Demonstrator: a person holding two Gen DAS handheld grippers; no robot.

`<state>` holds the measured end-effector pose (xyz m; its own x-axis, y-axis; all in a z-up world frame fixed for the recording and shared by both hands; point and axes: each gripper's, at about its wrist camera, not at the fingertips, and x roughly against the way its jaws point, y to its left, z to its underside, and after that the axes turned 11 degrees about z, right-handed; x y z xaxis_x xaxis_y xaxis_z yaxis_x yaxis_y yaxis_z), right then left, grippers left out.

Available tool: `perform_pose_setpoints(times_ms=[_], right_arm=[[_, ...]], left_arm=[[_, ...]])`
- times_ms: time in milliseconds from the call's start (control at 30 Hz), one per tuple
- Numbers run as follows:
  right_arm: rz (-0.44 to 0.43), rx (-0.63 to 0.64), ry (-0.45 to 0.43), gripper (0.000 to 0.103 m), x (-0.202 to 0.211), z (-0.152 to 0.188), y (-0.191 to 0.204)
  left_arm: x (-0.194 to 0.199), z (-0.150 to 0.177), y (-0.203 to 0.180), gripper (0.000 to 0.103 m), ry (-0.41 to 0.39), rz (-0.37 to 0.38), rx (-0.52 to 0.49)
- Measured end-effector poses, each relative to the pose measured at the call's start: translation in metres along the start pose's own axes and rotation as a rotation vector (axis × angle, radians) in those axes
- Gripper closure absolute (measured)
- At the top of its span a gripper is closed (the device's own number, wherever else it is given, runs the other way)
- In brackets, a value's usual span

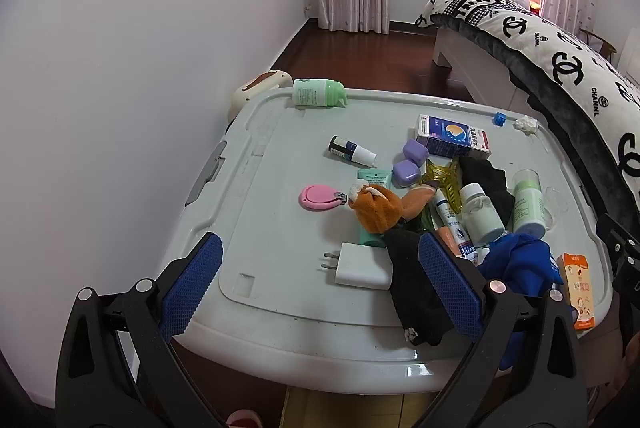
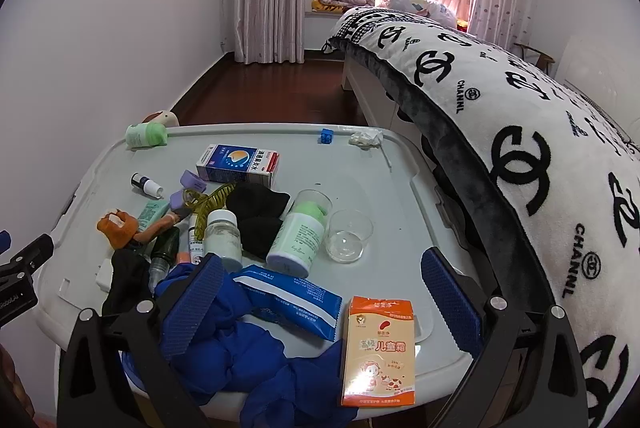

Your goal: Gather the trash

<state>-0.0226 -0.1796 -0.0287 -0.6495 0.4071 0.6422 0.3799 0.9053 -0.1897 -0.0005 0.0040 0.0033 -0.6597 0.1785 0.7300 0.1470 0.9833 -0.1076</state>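
Note:
A crumpled white tissue (image 1: 526, 124) lies at the far right corner of the grey plastic lid (image 1: 280, 228); it also shows in the right wrist view (image 2: 365, 138). My left gripper (image 1: 320, 284) is open and empty above the lid's near edge, over a white charger (image 1: 362, 266) and a black sock (image 1: 416, 292). My right gripper (image 2: 320, 308) is open and empty over a blue wrapper (image 2: 292, 298), a blue cloth (image 2: 248, 356) and an orange box (image 2: 378, 352).
The lid (image 2: 400, 187) carries bottles, a blue-white medicine box (image 2: 238, 161), a clear glass (image 2: 346, 236), a pink clipper (image 1: 320, 196), an orange toy (image 1: 374, 209) and a small blue cube (image 2: 326, 136). A bed with a black-white blanket (image 2: 520, 131) stands right. A wall is left.

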Motion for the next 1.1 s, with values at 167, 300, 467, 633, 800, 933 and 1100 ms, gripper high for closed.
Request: perform_pose_setpoints(times_ms=[167,300,467,633,800,933,1100], right_arm=[[0.003,0.004,0.003,0.005,0.0006,-0.0007,0.0031],[0.0,0.001,0.009,0.005,0.0007,-0.0003,0.003],[-0.002,0.001,0.011,0.005,0.0005,-0.0004,0.0028],[-0.003,0.0,0.012,0.005,0.0002,-0.0005,0.0028],[-0.005,-0.001,0.015,0.005,-0.0001,-0.0002,0.0027],[-0.004,-0.001,0.014,0.005,0.0,-0.0002,0.0026],[-0.004,0.0,0.015,0.005,-0.0005,-0.0003,0.0025]], left_arm=[[-0.0001,0.0,-0.002,0.007,-0.001,0.0,-0.001],[-0.001,-0.0003,-0.0013,0.007,-0.001,0.0,-0.003],[0.0001,-0.0003,-0.0019,0.007,0.003,0.002,-0.003],[0.0002,-0.0006,-0.0004,0.007,0.002,0.001,-0.006],[-0.0001,-0.0006,-0.0023,0.007,-0.002,0.001,-0.019],[0.0,0.0008,-0.0051,0.007,-0.002,-0.001,-0.019],[-0.0005,0.0014,-0.0055,0.007,-0.004,-0.001,-0.023]])
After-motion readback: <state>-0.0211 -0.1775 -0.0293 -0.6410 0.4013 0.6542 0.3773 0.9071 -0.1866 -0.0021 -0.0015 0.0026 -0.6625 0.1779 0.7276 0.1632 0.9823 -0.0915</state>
